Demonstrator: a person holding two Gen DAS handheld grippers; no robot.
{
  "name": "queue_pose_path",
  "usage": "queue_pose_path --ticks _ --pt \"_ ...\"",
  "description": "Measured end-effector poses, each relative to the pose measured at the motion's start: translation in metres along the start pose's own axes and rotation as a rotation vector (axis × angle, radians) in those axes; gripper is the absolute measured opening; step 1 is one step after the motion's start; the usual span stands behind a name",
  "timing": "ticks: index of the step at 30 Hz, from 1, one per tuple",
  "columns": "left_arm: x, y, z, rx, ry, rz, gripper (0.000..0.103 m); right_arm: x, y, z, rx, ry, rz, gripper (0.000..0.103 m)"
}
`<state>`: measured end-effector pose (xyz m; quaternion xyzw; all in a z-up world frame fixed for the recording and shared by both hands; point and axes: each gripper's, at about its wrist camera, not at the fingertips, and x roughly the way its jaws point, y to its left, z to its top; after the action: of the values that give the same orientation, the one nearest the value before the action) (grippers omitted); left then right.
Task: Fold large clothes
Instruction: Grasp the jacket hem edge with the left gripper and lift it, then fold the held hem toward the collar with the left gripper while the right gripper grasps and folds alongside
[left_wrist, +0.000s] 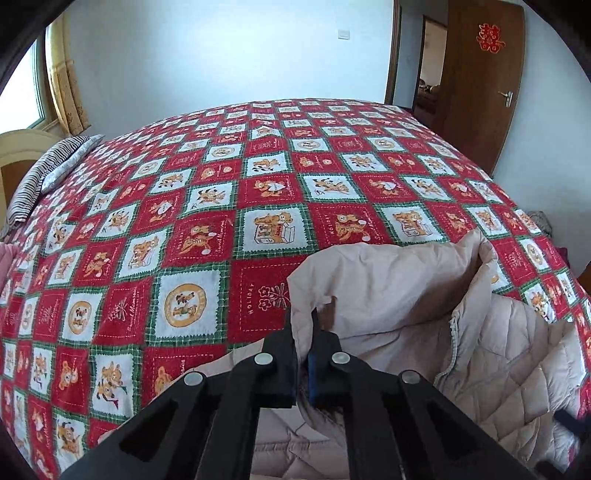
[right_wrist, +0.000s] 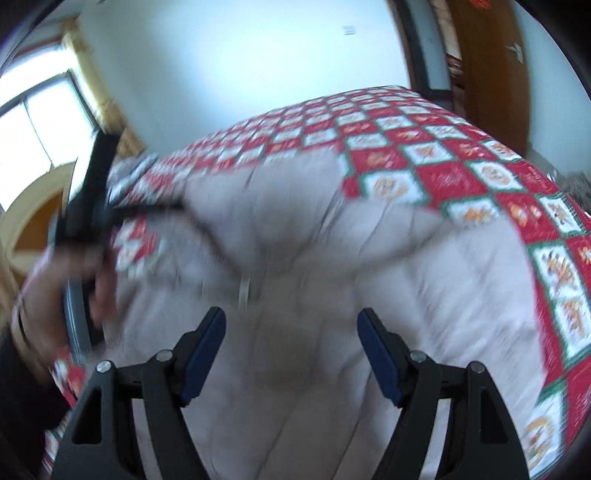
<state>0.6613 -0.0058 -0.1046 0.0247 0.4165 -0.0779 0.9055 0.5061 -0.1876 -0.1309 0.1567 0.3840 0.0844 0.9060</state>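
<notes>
Left wrist view: left gripper (left_wrist: 303, 325) with jaws pinched together on a fold of the beige quilted jacket (left_wrist: 391, 295). Cloth rises straight up between the pads and drapes to the right of the jaws, zipper edge (left_wrist: 452, 343) showing to the right of and a little beyond the fingertips. More jacket lies below and behind the jaws, at the near edge of the frame. Ahead and to the left of the jaws, open bedspread (left_wrist: 207, 206), red and white checks with cartoon animals; readable words "HOLIDAY" on a red square just left of the tips. Bedspread runs wide and flat to its far edge. Striped pillow (left_wrist: 44, 177) far left. Beyond the bed, white wall, then a brown door (left_wrist: 484, 85) far right bearing a red paper character ornament (left_wrist: 490, 37); window with yellow curtain (left_wrist: 64, 81) far left.

Right wrist view, heavily motion-blurred: right gripper (right_wrist: 291, 354) jaws wide apart, nothing between the pads. Jacket (right_wrist: 295, 258) spreads directly under and ahead of the open jaws, touching neither pad as far as can be told. Left of the jaws, the other gripper (right_wrist: 92, 192) and the hand (right_wrist: 48, 288) holding it, smeared. Bedspread (right_wrist: 480, 177) open ahead and to the right, its right edge falling away near the frame rim. No writing legible in this view.
</notes>
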Motion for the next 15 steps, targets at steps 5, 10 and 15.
queue_pose_path --ticks 5,10,15 --pt "-0.003 0.0 -0.001 -0.009 -0.015 -0.029 0.003 0.038 -0.01 0.079 0.047 0.037 -0.066 0.084" --pt "-0.006 0.002 -0.003 -0.01 -0.021 -0.046 0.002 0.091 -0.022 0.128 0.131 0.104 -0.088 0.084" --pt "-0.005 0.007 -0.002 -0.022 -0.019 -0.063 0.002 0.127 -0.033 0.128 0.152 0.228 -0.074 0.069"
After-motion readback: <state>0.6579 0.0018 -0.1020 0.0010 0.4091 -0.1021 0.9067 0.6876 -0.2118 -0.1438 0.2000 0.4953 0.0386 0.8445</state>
